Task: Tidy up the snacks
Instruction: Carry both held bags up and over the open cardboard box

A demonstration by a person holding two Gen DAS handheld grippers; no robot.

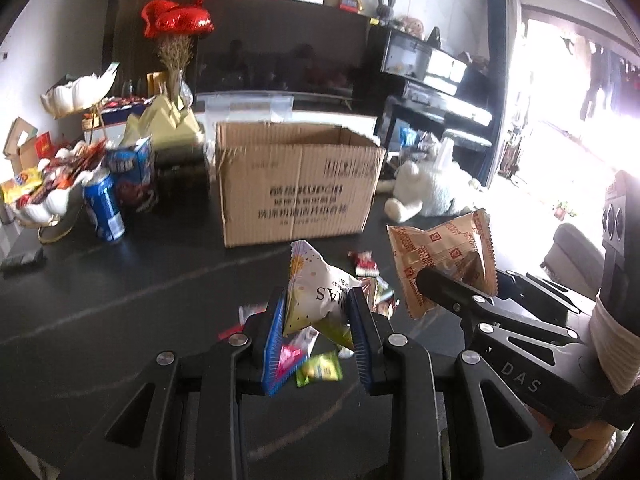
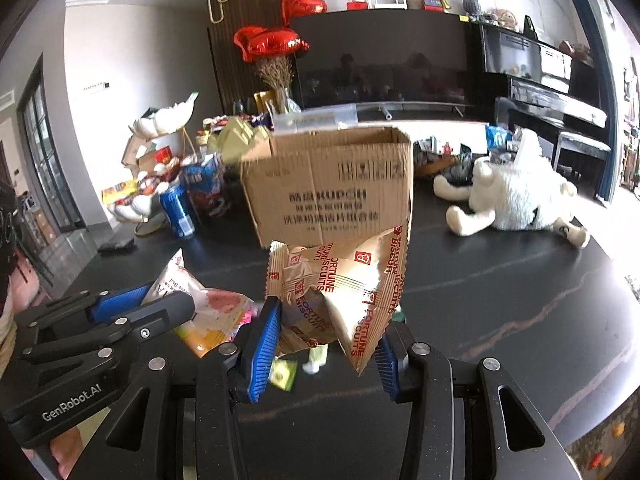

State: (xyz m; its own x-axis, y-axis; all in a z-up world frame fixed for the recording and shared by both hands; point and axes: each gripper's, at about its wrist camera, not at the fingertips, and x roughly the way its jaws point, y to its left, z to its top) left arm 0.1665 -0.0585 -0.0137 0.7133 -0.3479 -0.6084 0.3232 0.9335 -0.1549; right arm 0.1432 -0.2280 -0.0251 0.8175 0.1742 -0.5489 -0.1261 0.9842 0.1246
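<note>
**Two snack bags lifted, box straight ahead**

The left gripper (image 1: 318,322) has its blue ribbed pads closed on a white, dotted snack bag (image 1: 324,300). The right gripper (image 2: 324,344) pinches a tan foil Fortune Biscuits bag (image 2: 340,284) at its lower part. Both bags hang above the dark table (image 1: 120,288), just short of the open cardboard box (image 1: 298,184) at twelve o'clock.

To do this step well, I judge each bag should be carried over the corrugated rim before letting go, one at a time, since the puffy, slippery film could slide off the pads or catch the rough torn edge.

Small crinkly wrapped sweets (image 1: 320,368) lie loose at six o'clock beneath the grippers.
</note>
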